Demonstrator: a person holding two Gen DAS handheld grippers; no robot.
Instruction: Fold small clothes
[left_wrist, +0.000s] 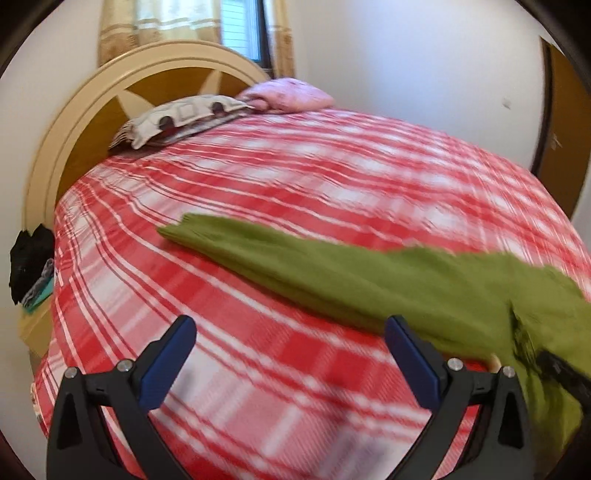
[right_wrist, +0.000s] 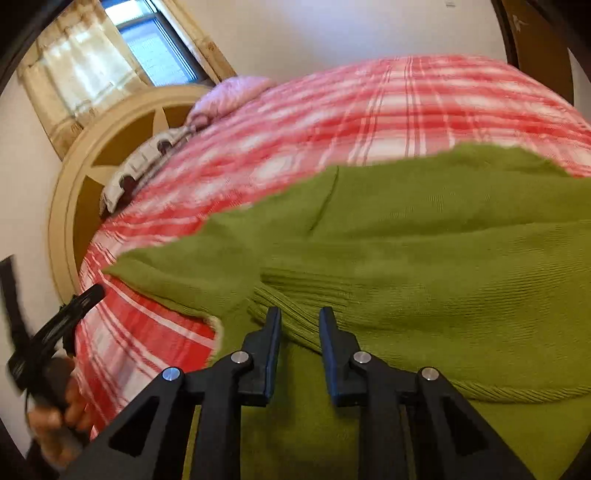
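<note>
One bed (left_wrist: 258, 184): red and white checked cover, pillows at the headboard end.
Green sweater (right_wrist: 424, 258): lies near the bed's front edge, one sleeve (left_wrist: 229, 236) stretched out toward the headboard side.
Progress: folding looks only started; the sleeve and body are not yet folded in.
Left gripper (left_wrist: 291, 354): fingers wide open, nothing between them, just beside the sweater.
Right gripper (right_wrist: 300, 339): fingers narrow but apart above the ribbed hem; no clear grip.

Sweater (right_wrist: 424, 258): you see olive green, ribbed at its hem.
Bedspread (left_wrist: 295, 177): your red-and-white plaid.
Headboard (left_wrist: 96, 110): cream frame, brown panels.
Pillow (left_wrist: 291, 94): pink.
Gripper pads (left_wrist: 168, 363): blue on black.
</note>
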